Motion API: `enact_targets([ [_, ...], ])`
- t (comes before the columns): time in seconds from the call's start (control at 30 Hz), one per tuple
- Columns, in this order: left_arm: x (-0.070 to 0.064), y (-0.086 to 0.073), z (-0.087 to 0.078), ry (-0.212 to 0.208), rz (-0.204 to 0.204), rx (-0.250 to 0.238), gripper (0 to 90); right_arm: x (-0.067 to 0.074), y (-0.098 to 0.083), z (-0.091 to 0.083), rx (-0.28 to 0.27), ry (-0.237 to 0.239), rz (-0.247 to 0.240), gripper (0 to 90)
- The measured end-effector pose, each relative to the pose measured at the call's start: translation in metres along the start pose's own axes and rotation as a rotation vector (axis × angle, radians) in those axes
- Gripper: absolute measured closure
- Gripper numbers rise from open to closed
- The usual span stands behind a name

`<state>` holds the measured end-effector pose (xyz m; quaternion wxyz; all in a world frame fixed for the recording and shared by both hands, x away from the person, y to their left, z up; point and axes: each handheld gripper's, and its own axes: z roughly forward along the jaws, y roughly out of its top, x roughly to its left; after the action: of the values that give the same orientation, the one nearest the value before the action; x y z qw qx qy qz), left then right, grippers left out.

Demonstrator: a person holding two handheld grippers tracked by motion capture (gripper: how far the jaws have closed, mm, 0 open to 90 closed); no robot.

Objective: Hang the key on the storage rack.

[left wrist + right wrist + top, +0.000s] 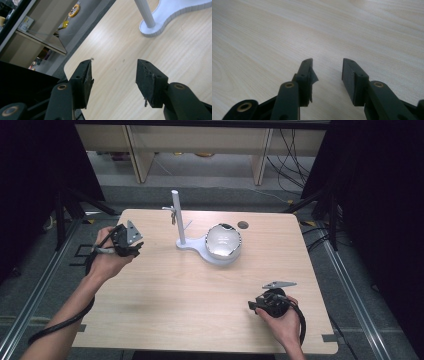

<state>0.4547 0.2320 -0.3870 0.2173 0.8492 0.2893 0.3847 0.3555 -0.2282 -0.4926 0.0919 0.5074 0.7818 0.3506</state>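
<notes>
A white stand (186, 245) rests at the table's middle back, with an upright post (177, 215) and a rounded base carrying a shiny silver dome (223, 241). A small item hangs from a hook on the post. My left gripper (137, 248) hovers at the table's left edge, left of the stand, open with nothing between its jaws. In the left gripper view the open left gripper (115, 62) faces bare wood, with the post (145, 12) and base (172, 15) beyond it. My right gripper (251, 306) sits near the front right, open and empty. The right gripper view shows the open right gripper (327, 61) over plain tabletop.
The light wooden table (200, 310) has a small dark hole (243, 224) behind the dome. Pale shelving (200, 142) and cables stand on the floor beyond. Black curtains and metal frame rails flank both sides.
</notes>
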Motion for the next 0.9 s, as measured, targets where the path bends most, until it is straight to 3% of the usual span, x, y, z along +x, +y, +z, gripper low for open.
enact_targets([
  [0.1, -0.004, -0.008, -0.001, 0.001, -0.009, 0.001, 45.6, 0.001, 0.001, -0.003, 0.025, -0.01, 0.008, 61.2],
  [0.13, -0.008, -0.017, 0.0, -0.007, -0.042, -0.01, 45.4, 0.0, 0.0, -0.001, 0.019, -0.011, 0.008, 61.1],
  [0.23, -0.01, -0.024, -0.001, -0.006, -0.024, -0.022, 44.8, 0.0, 0.0, 0.0, 0.004, -0.006, 0.016, 60.9],
  [0.3, -0.017, -0.037, -0.001, -0.014, -0.06, -0.022, 44.4, 0.0, 0.0, 0.0, 0.002, -0.01, 0.015, 60.6],
  [0.33, -0.02, -0.041, -0.002, -0.01, -0.059, -0.016, 44.0, -0.003, 0.001, -0.004, 0.048, 0.035, 0.005, 60.6],
  [0.37, -0.02, -0.041, -0.002, -0.01, -0.059, -0.016, 43.7, -0.003, 0.001, -0.004, 0.048, 0.035, 0.005, 60.6],
  [0.4, -0.025, -0.045, -0.002, -0.01, -0.107, -0.014, 43.7, -0.003, 0.001, -0.003, 0.048, 0.049, 0.007, 60.4],
  [0.43, -0.03, -0.053, -0.002, -0.018, -0.12, -0.016, 43.0, -0.001, 0.001, -0.004, 0.062, 0.042, 0.028, 60.4],
  [0.57, -0.039, -0.066, -0.001, -0.019, -0.148, -0.015, 41.9, -0.002, 0.001, -0.004, 0.058, 0.038, 0.025, 60.3],
  [0.6, -0.044, -0.073, 0.0, -0.035, -0.177, -0.013, 41.6, -0.002, 0.001, -0.004, 0.057, 0.042, 0.021, 60.2],
  [0.67, -0.051, -0.083, 0.001, -0.021, -0.212, -0.008, 41.1, -0.001, 0.001, -0.004, 0.061, 0.016, 0.023, 60.2],
  [0.7, -0.052, -0.087, 0.001, -0.018, -0.208, 0.008, 41.0, -0.002, 0.001, -0.005, 0.065, -0.014, -0.004, 60.2],
  [0.73, -0.056, -0.091, 0.001, -0.033, -0.241, -0.006, 40.9, -0.003, 0.001, -0.004, 0.06, -0.009, -0.011, 60.1],
  [0.83, -0.06, -0.099, 0.001, -0.023, -0.252, 0.0, 40.5, -0.002, 0.001, -0.004, 0.061, -0.011, -0.01, 60.0],
  [0.87, -0.064, -0.106, 0.001, -0.028, -0.285, -0.018, 40.5, -0.002, 0.001, -0.004, 0.062, -0.018, -0.011, 59.9],
  [0.9, -0.064, -0.106, 0.001, -0.028, -0.285, -0.018, 40.4, -0.002, 0.001, -0.004, 0.062, -0.018, -0.011, 59.9],
])
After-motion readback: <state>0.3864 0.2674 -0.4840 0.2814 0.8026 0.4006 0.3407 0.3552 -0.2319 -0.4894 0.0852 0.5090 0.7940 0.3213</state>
